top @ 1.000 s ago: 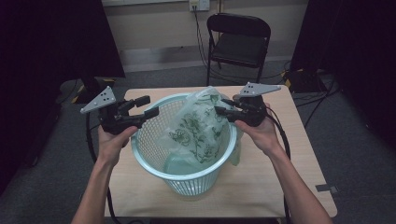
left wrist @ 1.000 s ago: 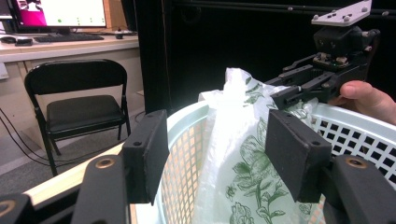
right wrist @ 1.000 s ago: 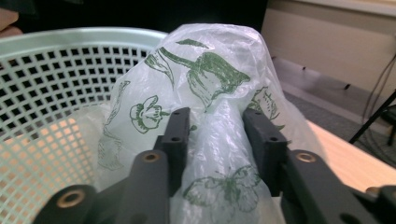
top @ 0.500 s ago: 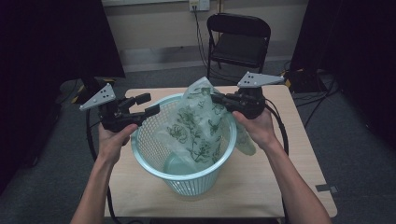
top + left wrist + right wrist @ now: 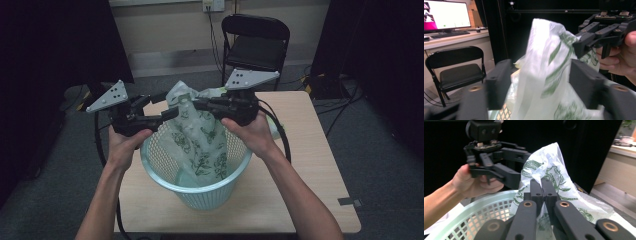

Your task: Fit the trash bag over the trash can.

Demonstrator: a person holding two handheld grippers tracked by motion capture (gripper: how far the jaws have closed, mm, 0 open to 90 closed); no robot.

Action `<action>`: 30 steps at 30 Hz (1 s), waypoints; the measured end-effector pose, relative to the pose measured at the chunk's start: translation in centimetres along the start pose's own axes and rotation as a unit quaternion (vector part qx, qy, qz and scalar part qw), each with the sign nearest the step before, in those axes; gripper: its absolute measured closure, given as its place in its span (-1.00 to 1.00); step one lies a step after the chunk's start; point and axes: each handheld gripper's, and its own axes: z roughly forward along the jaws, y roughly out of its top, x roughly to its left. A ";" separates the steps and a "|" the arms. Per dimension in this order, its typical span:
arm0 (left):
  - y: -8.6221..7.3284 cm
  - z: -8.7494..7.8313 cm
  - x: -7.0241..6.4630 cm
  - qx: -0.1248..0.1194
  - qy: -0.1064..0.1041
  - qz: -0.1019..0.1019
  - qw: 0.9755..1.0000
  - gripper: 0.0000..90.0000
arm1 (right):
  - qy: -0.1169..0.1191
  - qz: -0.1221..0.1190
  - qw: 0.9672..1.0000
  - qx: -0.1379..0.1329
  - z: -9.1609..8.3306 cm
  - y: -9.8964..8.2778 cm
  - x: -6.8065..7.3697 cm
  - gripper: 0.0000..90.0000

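High view: right gripper (image 5: 200, 106) clamped on plastic bag (image 5: 197, 137), centre frame, above the basket (image 5: 165, 162); left gripper (image 5: 167, 114) at the bag's left.

Left gripper view: jaws spread, bag between, pads off it.

Right gripper view: jaws pinched together on bag film.

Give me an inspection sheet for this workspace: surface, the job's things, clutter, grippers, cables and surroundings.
Surface: light wooden table, bare around the basket.
Job's things: green-printed plastic bag lifted partly out of a pale green mesh basket.
Clutter: piece of tape near the table's right edge.
Grippers: right gripper shut on the bag's film; left gripper with jaws apart, the bag between them.
Cables: black cable loops from the right gripper; more lie on the floor.
Surroundings: black folding chair, dark curtains, wall socket.
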 end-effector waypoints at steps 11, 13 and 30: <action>-1.7 -1.7 -0.3 0.040 -0.018 0.024 0.999 1.00 | -0.030 0.016 0.999 0.016 -1.1 0.1 0.4 0.03; -2.8 -2.6 -0.5 0.051 -0.018 0.023 0.998 1.00 | -0.036 0.015 0.999 0.015 -2.4 -0.3 0.2 0.02; -4.8 -4.1 0.6 0.030 0.017 -0.049 0.998 0.22 | -0.119 0.100 0.985 0.068 -5.2 -8.7 -4.7 -0.25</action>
